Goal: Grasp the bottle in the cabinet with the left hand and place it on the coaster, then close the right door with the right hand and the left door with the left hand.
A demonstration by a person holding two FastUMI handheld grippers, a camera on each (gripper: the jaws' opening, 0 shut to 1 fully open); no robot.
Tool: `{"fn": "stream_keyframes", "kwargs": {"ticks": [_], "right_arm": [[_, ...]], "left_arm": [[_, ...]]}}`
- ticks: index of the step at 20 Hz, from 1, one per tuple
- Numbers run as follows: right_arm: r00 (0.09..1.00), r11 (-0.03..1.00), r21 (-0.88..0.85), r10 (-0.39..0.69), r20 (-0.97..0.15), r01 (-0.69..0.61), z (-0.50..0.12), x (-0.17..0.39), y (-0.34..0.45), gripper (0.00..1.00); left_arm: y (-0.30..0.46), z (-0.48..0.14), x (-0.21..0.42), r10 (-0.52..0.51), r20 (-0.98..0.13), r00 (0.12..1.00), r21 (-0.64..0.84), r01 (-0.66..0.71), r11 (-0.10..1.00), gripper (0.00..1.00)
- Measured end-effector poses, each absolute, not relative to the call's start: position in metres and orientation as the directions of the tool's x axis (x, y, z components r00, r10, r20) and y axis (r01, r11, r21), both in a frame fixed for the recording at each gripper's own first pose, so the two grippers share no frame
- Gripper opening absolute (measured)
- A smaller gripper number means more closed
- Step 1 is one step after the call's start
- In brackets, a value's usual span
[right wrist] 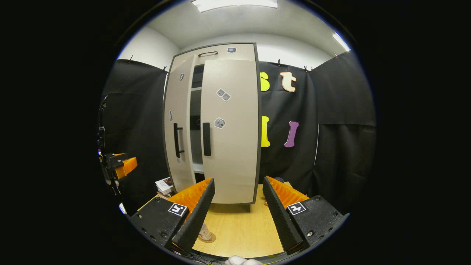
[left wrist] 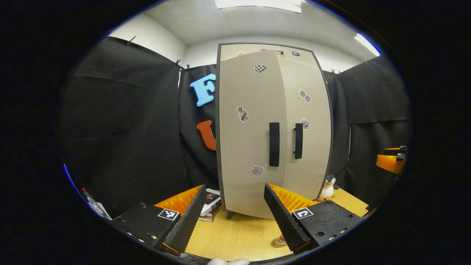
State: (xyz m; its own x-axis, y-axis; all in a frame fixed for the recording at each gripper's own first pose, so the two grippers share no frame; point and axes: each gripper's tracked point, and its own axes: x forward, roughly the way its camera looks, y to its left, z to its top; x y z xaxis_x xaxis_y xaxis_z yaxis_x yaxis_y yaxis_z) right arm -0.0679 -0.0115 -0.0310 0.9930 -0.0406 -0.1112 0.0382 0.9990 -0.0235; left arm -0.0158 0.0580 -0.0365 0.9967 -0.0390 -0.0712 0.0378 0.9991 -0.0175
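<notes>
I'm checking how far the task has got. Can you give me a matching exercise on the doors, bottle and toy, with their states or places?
Things:
1. left door
2. right door
3. bottle
4. penguin

States or places:
A. on the coaster
B. ajar
C. shut
D. beside the right door

Pairs: 1-B, 2-C, 3-A, 4-D

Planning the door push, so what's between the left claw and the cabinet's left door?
Bare tabletop, in the left gripper view, between the left claw and the ajar left door.
</notes>
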Motion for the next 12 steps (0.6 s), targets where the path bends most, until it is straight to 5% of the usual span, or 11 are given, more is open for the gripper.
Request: {"fn": "stream_keyframes", "kwargs": {"ticks": [12], "right_arm": [[0.992, 0.996, 0.008, -0.082, -0.093, 0.083, -0.028, -0.083, -0.016, 0.81]], "left_arm": [[0.056, -0.025, -0.034, -0.055, -0.046, 0.997, -0.004, 0.055, 0.998, 0.95]]}}
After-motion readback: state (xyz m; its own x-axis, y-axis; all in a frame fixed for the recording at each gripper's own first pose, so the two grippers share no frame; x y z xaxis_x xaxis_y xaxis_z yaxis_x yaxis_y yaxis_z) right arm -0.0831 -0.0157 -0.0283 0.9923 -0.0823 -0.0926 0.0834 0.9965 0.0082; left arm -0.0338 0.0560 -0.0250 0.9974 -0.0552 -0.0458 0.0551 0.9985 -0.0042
